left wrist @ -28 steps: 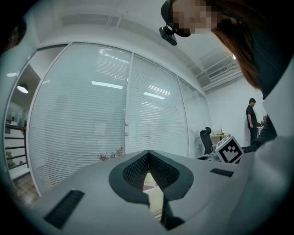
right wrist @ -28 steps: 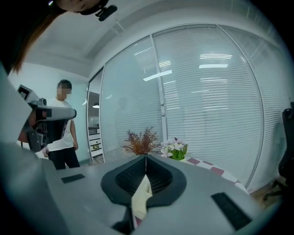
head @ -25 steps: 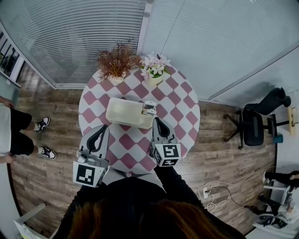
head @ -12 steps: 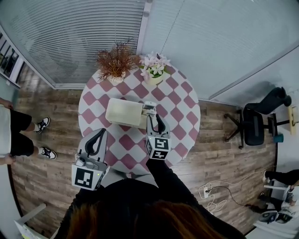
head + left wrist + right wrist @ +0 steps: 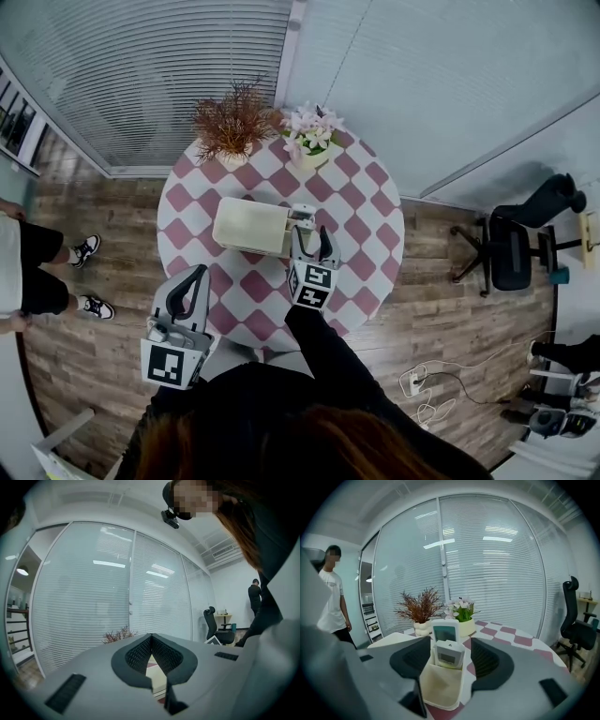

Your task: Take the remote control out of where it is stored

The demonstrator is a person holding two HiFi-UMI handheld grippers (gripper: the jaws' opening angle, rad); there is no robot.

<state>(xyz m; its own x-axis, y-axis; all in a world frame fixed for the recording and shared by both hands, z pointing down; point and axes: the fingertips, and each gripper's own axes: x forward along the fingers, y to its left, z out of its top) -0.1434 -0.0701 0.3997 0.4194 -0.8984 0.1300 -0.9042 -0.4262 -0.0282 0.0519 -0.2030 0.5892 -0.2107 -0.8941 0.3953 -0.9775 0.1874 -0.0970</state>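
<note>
Print on the remote control point(image 5: 449, 654) too small to read. White and slim, with a grey screen near the top. Stands upright in a cream holder point(image 5: 440, 686) at the end of a box point(image 5: 248, 225) on the checked bench point(image 5: 366, 211), just before a taller remote point(image 5: 445, 633). Straddles the holder with the right gripper point(image 5: 312, 246), jaws apart, just been opening, pressing nothing. Holds the left gripper point(image 5: 197, 274) by the bench's near edge, jaws together.

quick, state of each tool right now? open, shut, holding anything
left tool: shut, empty.
right tool: open, jaws have just been opening, one on either side of the remote holder, not gripping it.
</note>
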